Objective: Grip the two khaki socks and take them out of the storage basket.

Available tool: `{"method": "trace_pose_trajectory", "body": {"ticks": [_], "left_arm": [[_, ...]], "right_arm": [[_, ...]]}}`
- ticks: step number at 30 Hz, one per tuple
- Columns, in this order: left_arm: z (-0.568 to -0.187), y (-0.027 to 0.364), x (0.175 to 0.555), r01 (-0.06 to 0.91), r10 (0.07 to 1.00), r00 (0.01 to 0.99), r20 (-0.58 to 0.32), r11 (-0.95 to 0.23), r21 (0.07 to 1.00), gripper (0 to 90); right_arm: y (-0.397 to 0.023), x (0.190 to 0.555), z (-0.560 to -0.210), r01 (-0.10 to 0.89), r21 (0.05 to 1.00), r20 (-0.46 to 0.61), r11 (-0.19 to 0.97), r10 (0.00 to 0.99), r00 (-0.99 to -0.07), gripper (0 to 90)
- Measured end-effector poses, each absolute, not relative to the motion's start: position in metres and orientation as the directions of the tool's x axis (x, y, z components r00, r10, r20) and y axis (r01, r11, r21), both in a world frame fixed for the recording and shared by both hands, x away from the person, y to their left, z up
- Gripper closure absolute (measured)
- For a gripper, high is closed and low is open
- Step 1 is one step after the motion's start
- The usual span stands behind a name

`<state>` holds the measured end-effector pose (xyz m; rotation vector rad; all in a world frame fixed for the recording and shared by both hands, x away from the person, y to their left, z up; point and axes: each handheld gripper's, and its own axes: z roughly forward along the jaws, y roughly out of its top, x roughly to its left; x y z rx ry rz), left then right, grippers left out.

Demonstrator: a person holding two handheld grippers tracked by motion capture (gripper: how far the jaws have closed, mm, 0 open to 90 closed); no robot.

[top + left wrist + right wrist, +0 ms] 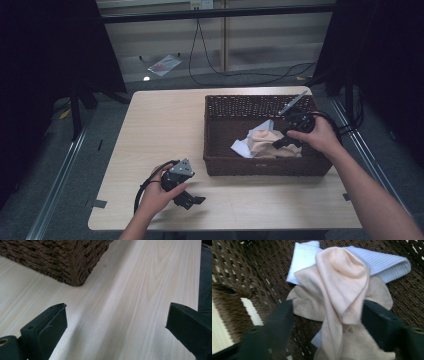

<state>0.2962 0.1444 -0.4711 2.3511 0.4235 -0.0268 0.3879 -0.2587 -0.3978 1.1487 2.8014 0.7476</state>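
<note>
Both hand-held grippers spread: right (327, 315) straddling peach cloth (342, 277), left (115, 317) above table (150, 277).

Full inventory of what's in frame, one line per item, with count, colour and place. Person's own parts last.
table: 1, pale wood, centre of the high view.
basket: 1, dark brown wicker, right half of the table.
peach cloth: 1, peach, on top of the pile in the basket, between the right gripper's jaws.
beige cloth: 1, beige, under the peach one.
white cloths: at least 2, white, at the bottom of the pile.
bag: 1, clear with red, on the floor beyond the table.
cable: 1, black, on the floor beyond the table.
left gripper: 1, black, jaws open over bare table near the basket corner.
right gripper: 1, black, inside the basket, jaws either side of the peach cloth.
</note>
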Motion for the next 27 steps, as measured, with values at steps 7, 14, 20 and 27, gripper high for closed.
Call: {"method": "trace_pose_trajectory", "body": {"ticks": [7,14,20,27], "left_arm": [[-0.471,0.145,0.296,0.308,0.290,0.946,-0.142,-0.676,0.669,3.1],[-0.470,0.145,0.296,0.311,0.297,0.945,-0.141,-0.671,0.673,3.1],[-0.469,0.145,0.297,0.300,0.288,0.948,-0.132,-0.684,0.665,3.1],[-0.470,0.146,0.297,0.309,0.296,0.945,-0.140,-0.665,0.679,3.1]], "right_arm": [[-0.260,0.394,-0.403,0.664,0.428,0.130,0.613,0.685,-0.717,55.7],[-0.257,0.399,-0.408,0.670,0.384,0.116,0.635,0.687,-0.718,67.1],[-0.255,0.401,-0.408,0.671,0.374,0.113,0.640,0.687,-0.718,87.6],[-0.261,0.401,-0.395,0.681,0.372,0.133,0.631,0.690,-0.711,88.9]]}}
